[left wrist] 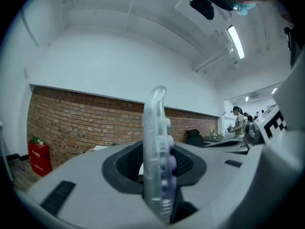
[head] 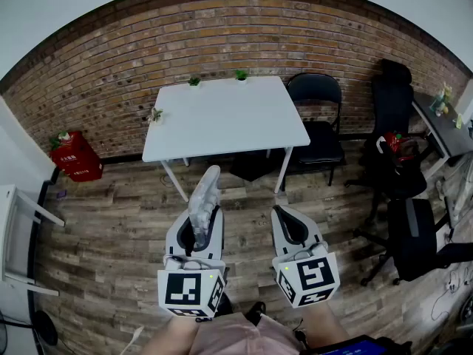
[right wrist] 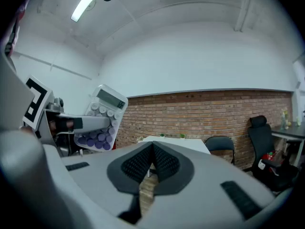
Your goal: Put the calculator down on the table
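A translucent white calculator (head: 204,198) with purple and white keys stands on edge in my left gripper (head: 199,231), whose jaws are shut on its lower end. In the left gripper view the calculator (left wrist: 157,151) is edge-on between the black pads. In the right gripper view the calculator (right wrist: 101,118) shows its keys and display at the left. My right gripper (head: 290,229) is beside the left one, shut with nothing in it; its pads (right wrist: 164,163) meet. The white table (head: 225,117) stands ahead against the brick wall, some way beyond both grippers.
Small green plants (head: 194,81) sit at the table's far edge and left corner. A black folding chair (head: 318,117) stands right of the table, office chairs (head: 414,228) further right. A red box (head: 75,156) is at the left wall. Wooden floor lies between me and the table.
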### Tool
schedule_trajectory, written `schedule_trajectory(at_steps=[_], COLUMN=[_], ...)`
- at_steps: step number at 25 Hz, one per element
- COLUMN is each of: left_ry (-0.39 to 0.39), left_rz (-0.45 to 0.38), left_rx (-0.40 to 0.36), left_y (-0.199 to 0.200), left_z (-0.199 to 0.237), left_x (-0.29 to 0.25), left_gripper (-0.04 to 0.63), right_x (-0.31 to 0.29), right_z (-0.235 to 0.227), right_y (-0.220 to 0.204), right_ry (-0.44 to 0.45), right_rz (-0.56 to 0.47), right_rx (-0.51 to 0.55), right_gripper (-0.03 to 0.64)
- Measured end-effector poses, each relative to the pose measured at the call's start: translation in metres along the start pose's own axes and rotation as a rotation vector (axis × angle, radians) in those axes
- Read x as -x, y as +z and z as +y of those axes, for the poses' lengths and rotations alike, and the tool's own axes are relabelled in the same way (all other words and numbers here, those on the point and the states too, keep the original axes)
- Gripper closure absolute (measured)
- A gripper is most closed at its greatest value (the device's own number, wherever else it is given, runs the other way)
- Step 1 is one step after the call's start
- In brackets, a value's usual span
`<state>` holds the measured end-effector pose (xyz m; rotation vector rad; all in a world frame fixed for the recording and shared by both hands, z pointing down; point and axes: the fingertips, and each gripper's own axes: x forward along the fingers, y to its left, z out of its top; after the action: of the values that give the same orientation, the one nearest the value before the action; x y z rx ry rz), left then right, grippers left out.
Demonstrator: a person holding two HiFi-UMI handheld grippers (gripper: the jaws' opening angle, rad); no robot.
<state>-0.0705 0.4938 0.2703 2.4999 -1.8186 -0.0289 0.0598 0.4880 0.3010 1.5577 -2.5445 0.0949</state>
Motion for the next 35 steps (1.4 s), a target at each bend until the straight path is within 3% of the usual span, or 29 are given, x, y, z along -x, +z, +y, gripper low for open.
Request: schedule_trajectory(at_steps=[7, 9, 19, 28, 35], left_ry=[0.013, 0.027, 0.068, 0.049, 0.040], left_rz=[0.001, 0.000, 0.064, 0.075, 0.057], left_rx=[-0.005, -0.002, 0.018, 0.038, 0.027], left_y=[-0.002, -0.003, -0.035, -0.053, -0.036], left_z=[-0.014, -0.020, -0.024, 0.031, 0.098], left_x=[0.005, 0.009, 0.004, -0.089, -0.165], left_gripper=[0.457, 0.457, 0.457, 0.457, 0.457], right_x=[0.013, 0.018, 0.008, -0.092, -0.188], right_z=[-0.002, 0.001, -0.014, -0.045, -0.054], right_y=[0.002, 0.001, -0.029, -0.038, -0.008], right_ry=[0.053, 0.087, 0.105, 0.068, 0.045], right_rz=[-0.035, -0.033, 0.011, 0.056, 0.031], right_rx=[-0.009, 0.006, 0.006, 0.001, 0.003], right_gripper=[0.613, 0.563, 0.571, 0.569, 0.572])
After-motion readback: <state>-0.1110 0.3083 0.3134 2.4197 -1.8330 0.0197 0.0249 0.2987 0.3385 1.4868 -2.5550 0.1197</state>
